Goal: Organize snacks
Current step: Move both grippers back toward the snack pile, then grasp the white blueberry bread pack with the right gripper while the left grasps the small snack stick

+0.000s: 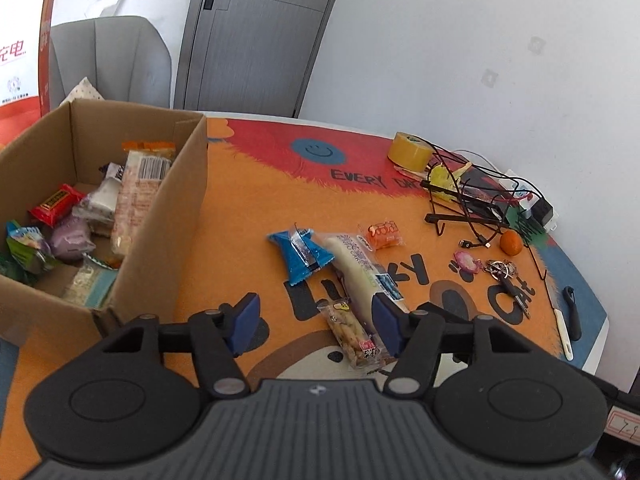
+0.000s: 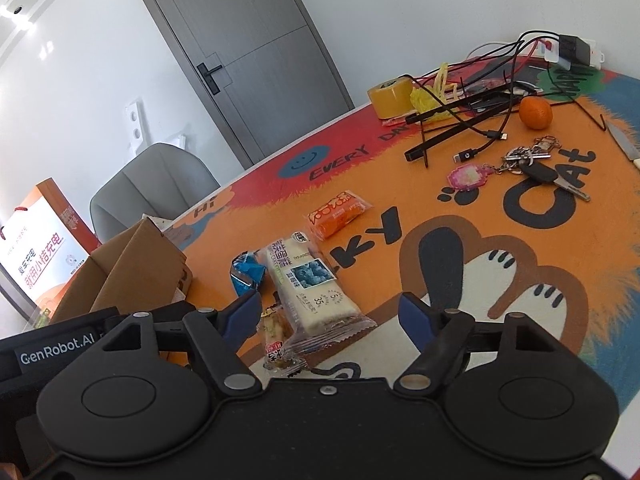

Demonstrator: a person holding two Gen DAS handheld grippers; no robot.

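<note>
While the left gripper (image 1: 316,322) hangs over the orange mat (image 1: 248,216), its left wrist view shows blue pads apart with nothing pressed between them; a small peanut packet (image 1: 352,334) lies on the mat in the gap, nearer the right pad. Just beyond it lie a long white cake bar (image 1: 360,268), a blue wrapper (image 1: 302,256) and an orange snack packet (image 1: 384,234). To the left stands a cardboard box (image 1: 176,216), open-topped, with several wrapped snacks inside.

Right wrist view: right gripper (image 2: 332,314) also parted, gripping nothing. The cake bar (image 2: 308,284) lies between and ahead of its pads, untouched, with the peanut packet (image 2: 276,340) touching its left edge. Blue wrapper (image 2: 248,272) behind, orange packet (image 2: 338,212) farther off. Keys (image 2: 532,168), a tangerine (image 2: 536,113) and tape roll (image 2: 390,98) sit well apart.
</note>
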